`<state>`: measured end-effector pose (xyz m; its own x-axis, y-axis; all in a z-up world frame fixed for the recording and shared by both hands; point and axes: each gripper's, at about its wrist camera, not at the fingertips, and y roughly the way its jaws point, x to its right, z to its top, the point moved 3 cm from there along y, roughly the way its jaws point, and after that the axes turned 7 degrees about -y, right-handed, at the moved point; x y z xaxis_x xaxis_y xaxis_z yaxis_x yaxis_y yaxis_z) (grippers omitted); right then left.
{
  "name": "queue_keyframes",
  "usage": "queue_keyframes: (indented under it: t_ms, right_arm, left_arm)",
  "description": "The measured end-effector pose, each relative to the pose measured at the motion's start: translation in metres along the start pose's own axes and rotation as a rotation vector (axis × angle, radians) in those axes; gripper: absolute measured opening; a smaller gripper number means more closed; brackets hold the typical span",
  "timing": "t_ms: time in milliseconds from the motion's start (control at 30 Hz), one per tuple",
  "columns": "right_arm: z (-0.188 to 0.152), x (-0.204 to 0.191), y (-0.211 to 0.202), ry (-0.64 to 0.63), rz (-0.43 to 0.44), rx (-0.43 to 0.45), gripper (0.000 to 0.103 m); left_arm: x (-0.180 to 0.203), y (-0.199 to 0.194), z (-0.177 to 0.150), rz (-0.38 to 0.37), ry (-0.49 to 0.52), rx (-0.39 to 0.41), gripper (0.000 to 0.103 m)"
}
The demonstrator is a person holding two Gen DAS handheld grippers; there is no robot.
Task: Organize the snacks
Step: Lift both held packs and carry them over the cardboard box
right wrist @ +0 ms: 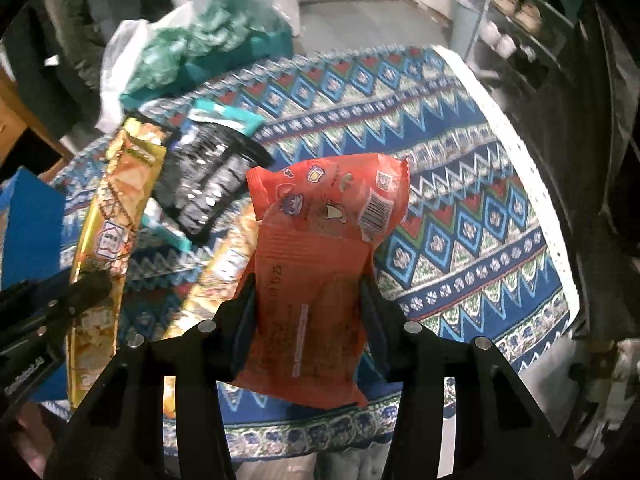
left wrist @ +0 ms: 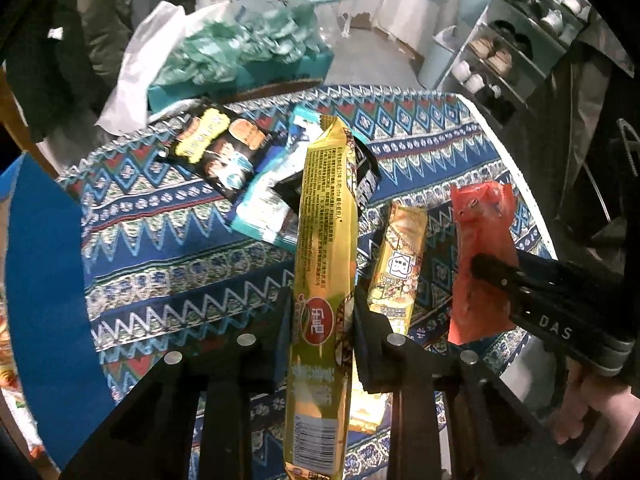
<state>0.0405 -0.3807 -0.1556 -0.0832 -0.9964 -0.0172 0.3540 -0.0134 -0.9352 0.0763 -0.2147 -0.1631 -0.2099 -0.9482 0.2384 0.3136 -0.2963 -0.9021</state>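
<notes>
While each gripper pinches a snack — left gripper (left wrist: pixel 320 300) a gold pack (left wrist: pixel 324 240), right gripper (right wrist: pixel 308 300) an orange pack (right wrist: pixel 324 240) — both packs hang above the cloth (right wrist: pixel 460 220); next, sorted placement.

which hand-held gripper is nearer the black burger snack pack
Left. The left hand-held gripper, gripping a yellow packet, is closer to the black burger pack; the right hand-held gripper is farther off.

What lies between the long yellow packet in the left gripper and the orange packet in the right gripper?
In the left wrist view, a smaller yellow snack packet lies on the patterned cloth between the long yellow packet and the orange packet.
</notes>
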Motion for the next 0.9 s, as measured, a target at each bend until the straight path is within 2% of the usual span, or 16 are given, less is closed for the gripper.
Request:
queue_keyframes:
  t_ms: [467,900]
  right_arm:
    - [0.019,-0.065,-0.039,-0.118,0.071,0.068,0.047]
    - [0.039,-0.169,-0.076,-0.269,0.173,0.125,0.048]
  left_arm:
    - [-0.042,-0.07,0.003,-0.011,-0.11,0.101,0.027]
    - [-0.12,-0.14,-0.001,0.015,-0.242,0.189,0.027]
